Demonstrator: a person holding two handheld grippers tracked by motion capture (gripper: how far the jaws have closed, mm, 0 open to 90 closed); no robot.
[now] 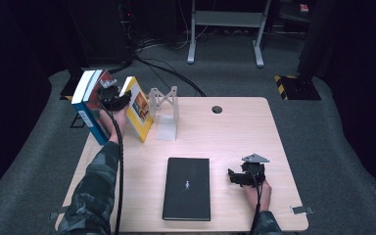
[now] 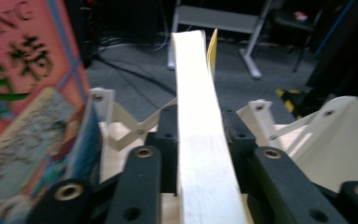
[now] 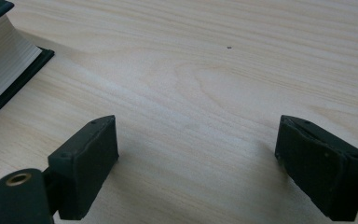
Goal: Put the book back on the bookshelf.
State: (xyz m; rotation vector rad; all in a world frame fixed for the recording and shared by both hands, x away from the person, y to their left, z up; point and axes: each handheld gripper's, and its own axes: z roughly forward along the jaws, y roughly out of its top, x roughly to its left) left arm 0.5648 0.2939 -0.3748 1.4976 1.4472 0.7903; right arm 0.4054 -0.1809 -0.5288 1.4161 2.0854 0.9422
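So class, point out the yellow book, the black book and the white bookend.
Yellow book (image 1: 140, 108): high view, on its front cover.
Black book (image 1: 187, 187): high view, middle of its cover.
White bookend (image 1: 163, 102): high view, on its upright frame.

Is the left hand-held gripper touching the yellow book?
Touching. In the left gripper view, the left hand-held gripper has both jaws pressed against the yellow book.

Matt pale wood table (image 1: 235, 132); glossy-covered paper yellow book (image 1: 139, 108).
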